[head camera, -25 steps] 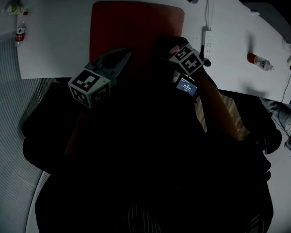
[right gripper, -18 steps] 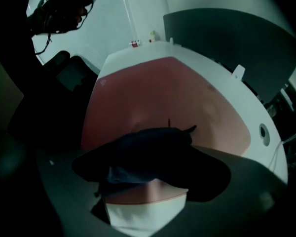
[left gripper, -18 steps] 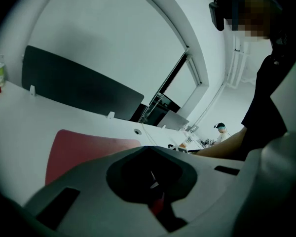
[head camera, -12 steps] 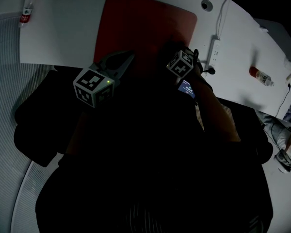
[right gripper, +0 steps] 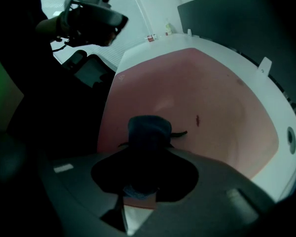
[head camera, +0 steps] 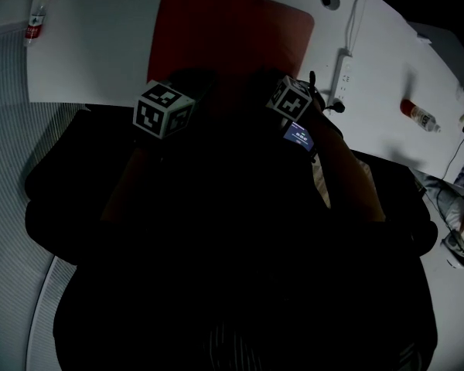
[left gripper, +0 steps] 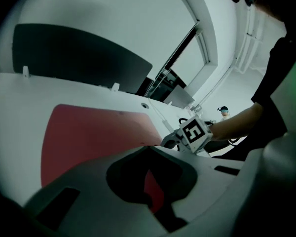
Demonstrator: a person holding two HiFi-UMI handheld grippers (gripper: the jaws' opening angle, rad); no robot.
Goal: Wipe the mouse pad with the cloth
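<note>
The red mouse pad (head camera: 232, 33) lies on the white desk (head camera: 100, 52), and it fills most of the right gripper view (right gripper: 212, 102). A dark bunched cloth (right gripper: 149, 128) rests on the pad's near part. My right gripper (right gripper: 148, 151) points steeply down with its jaws closing, pinched on the cloth. My left gripper (left gripper: 149, 148) hangs over the pad's near left edge, its tips together with nothing between them. In the head view only the marker cubes show, left (head camera: 164, 108) and right (head camera: 290, 99). The jaws there are lost in shadow.
A white power strip (head camera: 342, 72) lies right of the pad, a round cable hole (head camera: 329, 0) behind it. One bottle (head camera: 419, 114) lies at the far right, another (head camera: 35, 22) at the far left. The pad has a small dark mark (right gripper: 197, 119). A dark partition (left gripper: 79, 58) backs the desk.
The left gripper has dropped toward the pad's near edge, so its jaws no longer show in the head view. The right gripper has sunk a little onto the pad.
</note>
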